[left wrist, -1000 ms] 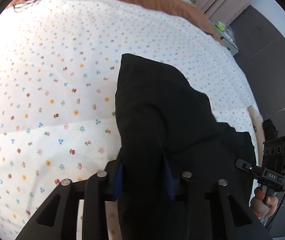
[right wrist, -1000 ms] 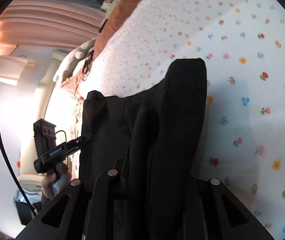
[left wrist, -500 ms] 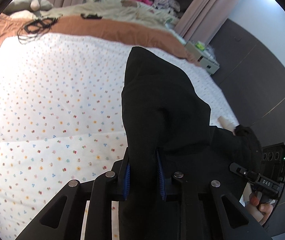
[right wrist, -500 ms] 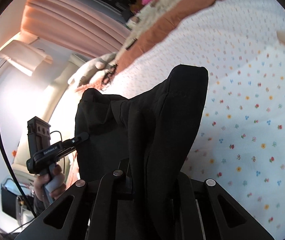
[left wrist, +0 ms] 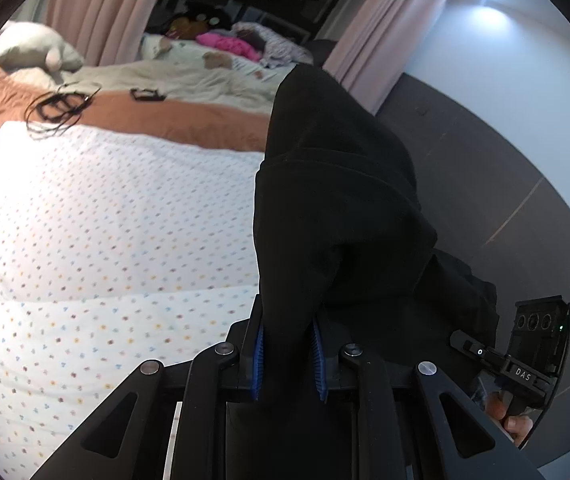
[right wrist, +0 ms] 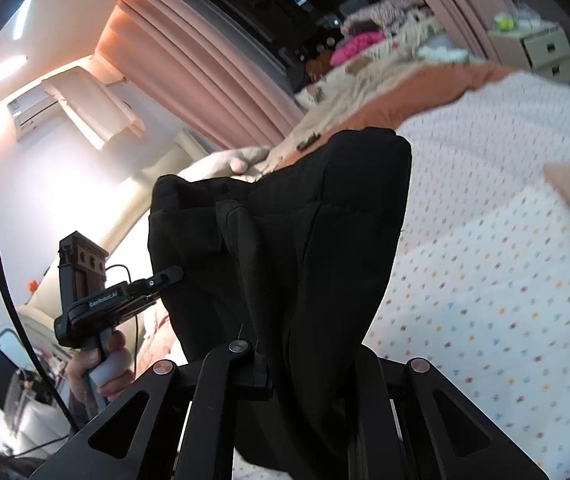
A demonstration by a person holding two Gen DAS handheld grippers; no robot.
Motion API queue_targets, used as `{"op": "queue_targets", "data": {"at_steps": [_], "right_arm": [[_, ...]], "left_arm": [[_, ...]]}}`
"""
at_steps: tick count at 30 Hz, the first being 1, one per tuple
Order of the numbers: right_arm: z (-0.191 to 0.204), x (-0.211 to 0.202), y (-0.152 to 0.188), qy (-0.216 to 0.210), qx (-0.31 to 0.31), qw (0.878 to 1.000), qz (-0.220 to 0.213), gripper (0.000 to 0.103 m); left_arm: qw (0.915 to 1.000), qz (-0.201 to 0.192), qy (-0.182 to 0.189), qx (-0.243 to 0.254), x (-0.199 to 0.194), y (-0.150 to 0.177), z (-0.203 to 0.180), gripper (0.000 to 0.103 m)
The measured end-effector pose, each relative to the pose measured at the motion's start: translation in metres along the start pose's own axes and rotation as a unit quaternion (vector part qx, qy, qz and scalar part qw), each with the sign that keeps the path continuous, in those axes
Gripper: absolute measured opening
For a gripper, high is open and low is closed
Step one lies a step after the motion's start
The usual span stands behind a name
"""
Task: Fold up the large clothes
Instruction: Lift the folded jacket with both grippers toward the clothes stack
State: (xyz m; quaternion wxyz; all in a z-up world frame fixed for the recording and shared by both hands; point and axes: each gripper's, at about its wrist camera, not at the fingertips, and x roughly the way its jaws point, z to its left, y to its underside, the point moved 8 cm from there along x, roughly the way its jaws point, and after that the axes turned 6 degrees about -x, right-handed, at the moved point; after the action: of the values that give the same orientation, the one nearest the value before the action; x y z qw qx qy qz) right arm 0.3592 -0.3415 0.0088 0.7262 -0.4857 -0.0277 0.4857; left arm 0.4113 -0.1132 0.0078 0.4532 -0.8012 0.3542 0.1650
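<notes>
A large black garment (left wrist: 337, 200) hangs bunched above the flower-print bed sheet (left wrist: 105, 220). My left gripper (left wrist: 287, 356) has its blue pads (left wrist: 259, 356) pressed on a thick fold of it, the jaws still closing. In the right wrist view the same black garment (right wrist: 305, 240) drapes over my right gripper (right wrist: 305, 368), which is shut on another fold; its fingertips are hidden by cloth. The cloth spans between the two grippers. A hand holds the left gripper (right wrist: 165, 276) at the left of that view. The right gripper's body (left wrist: 525, 360) shows at the lower right of the left wrist view.
An orange blanket (left wrist: 165, 116) and beige bedding lie at the bed's far end, with a coil of black cable (left wrist: 57, 108) on the blanket. Pink curtains (right wrist: 189, 68) hang behind. A small drawer unit (right wrist: 537, 52) stands by the bed. A dark wall (left wrist: 485, 160) is on the right.
Both grippers have risen and tilted up with the garment, lifting it off the sheet. The far bedding and curtains have come into view. The left jaws have narrowed on the fold.
</notes>
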Motion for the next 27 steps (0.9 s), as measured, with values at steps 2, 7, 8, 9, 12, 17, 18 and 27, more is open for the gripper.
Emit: {"op": "queue_targets", "data": {"at_steps": [2, 7, 8, 9, 12, 17, 18, 27], "right_arm": [[0.003, -0.02, -0.007, 0.008, -0.009, 1.0, -0.017, 0.012], [0.002, -0.063, -0.021, 0.035, -0.021, 0.998, -0.044, 0.013], [0.0, -0.07, -0.024, 0.042, -0.023, 0.998, -0.049, 0.013], [-0.001, -0.079, -0.027, 0.05, -0.025, 0.997, -0.053, 0.013], [-0.007, -0.106, -0.033, 0.073, -0.028, 0.995, -0.064, 0.012], [-0.016, -0.152, -0.042, 0.106, -0.034, 0.99, -0.082, 0.012], [-0.017, -0.16, -0.044, 0.109, -0.033, 0.99, -0.085, 0.012], [-0.037, -0.242, -0.066, 0.178, -0.049, 0.978, -0.101, 0.012]], "left_arm": [[0.9999, -0.005, 0.011, 0.007, -0.005, -0.002, -0.015, 0.02], [0.9989, -0.006, 0.038, 0.028, -0.005, -0.001, -0.06, 0.02], [0.9986, -0.005, 0.042, 0.032, -0.004, -0.001, -0.068, 0.02], [0.9983, -0.003, 0.047, 0.036, -0.002, 0.0, -0.077, 0.02], [0.9971, 0.005, 0.062, 0.044, 0.004, 0.002, -0.106, 0.02], [0.9939, 0.014, 0.09, 0.061, 0.01, 0.005, -0.154, 0.02], [0.9932, 0.017, 0.096, 0.064, 0.011, 0.007, -0.165, 0.02], [0.986, 0.031, 0.142, 0.082, 0.02, 0.026, -0.252, 0.02]]}}
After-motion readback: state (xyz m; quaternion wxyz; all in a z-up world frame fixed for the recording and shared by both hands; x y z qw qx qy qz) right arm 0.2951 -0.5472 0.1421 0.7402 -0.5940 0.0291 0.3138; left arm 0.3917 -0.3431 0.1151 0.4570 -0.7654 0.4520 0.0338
